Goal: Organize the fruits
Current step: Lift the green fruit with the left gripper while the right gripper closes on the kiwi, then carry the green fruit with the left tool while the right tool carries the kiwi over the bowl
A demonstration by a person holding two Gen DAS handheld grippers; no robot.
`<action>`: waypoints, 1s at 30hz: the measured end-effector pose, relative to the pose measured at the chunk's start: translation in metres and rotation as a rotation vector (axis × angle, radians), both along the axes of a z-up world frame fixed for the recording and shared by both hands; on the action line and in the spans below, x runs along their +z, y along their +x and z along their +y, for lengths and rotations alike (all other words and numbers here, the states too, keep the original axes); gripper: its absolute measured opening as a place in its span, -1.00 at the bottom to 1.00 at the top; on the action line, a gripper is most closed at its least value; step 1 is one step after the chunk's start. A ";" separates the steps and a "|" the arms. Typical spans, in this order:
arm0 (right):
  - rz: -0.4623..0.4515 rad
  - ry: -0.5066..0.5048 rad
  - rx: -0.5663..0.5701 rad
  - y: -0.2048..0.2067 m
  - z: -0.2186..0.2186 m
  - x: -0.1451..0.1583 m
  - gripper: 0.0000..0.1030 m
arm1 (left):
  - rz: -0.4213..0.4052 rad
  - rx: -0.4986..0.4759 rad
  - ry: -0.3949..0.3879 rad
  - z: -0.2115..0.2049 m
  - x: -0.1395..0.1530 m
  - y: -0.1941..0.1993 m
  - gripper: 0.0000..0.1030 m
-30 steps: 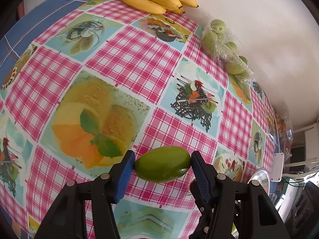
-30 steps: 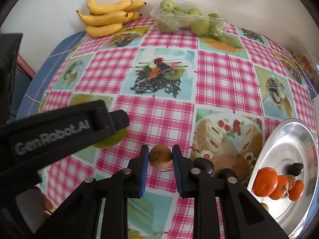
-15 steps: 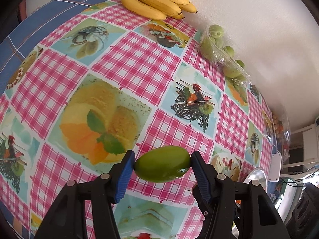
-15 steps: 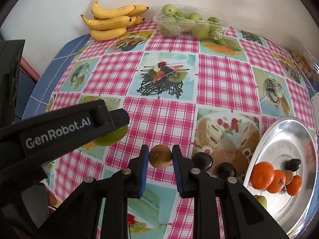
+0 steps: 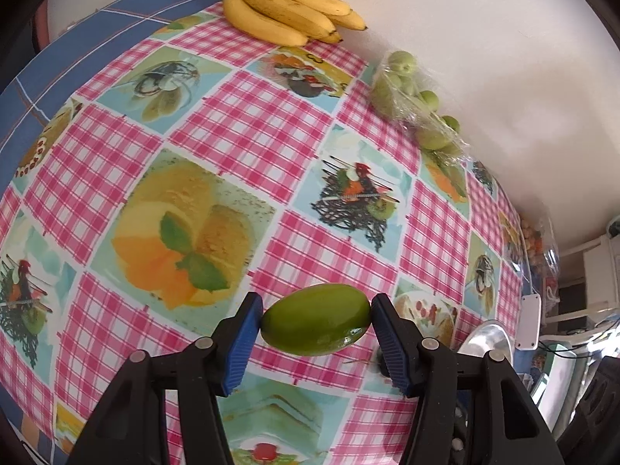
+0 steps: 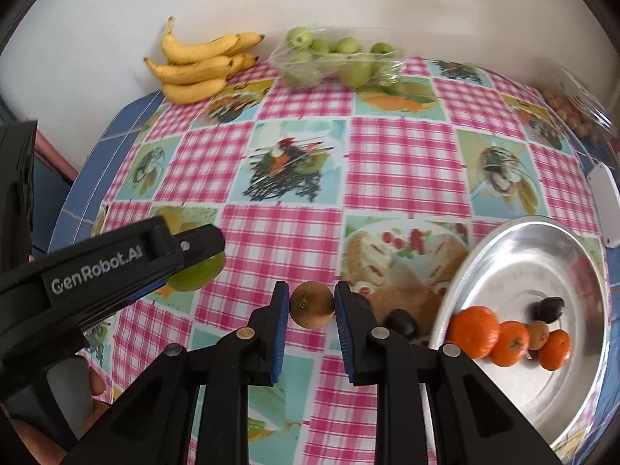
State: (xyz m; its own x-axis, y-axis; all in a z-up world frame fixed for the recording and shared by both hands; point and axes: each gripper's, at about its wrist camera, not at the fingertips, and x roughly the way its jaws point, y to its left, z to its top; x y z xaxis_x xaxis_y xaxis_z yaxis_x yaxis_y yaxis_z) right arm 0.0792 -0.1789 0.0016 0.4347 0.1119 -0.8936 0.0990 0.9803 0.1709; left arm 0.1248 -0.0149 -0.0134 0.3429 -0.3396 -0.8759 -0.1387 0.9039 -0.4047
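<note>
Left wrist view. We log the left gripper at the lower centre, its blue pads pinching a green mango endwise, clear of the checked tablecloth. Also entered: a bunch of bananas at the top centre against the wall; a clear bag of green fruits at the upper right; the rim of a metal tray at the lower right, just past the right-hand finger.

Right wrist view. We log the right gripper at the lower centre, pressed onto a small brown round fruit held between its pads. The tray fills the lower right and holds three oranges, one dark fruit and one small brown fruit. Two dark fruits lie on the cloth just beside the tray's near rim, partly behind the right-hand finger. The left gripper enters from the left edge, the mango showing beneath it.

Step in hand, as we judge it: both fruits are lifted and in carriage toward the tray. Next move, as we judge it: bring the brown fruit over the tray's bare part, lower it, part the pads; the mango needs a wider free spot, away from the oranges.
</note>
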 end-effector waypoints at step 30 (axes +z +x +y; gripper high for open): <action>0.012 0.052 -0.422 -0.076 -0.187 0.005 -0.52 | -0.050 -0.309 0.073 -0.152 0.010 -0.048 0.19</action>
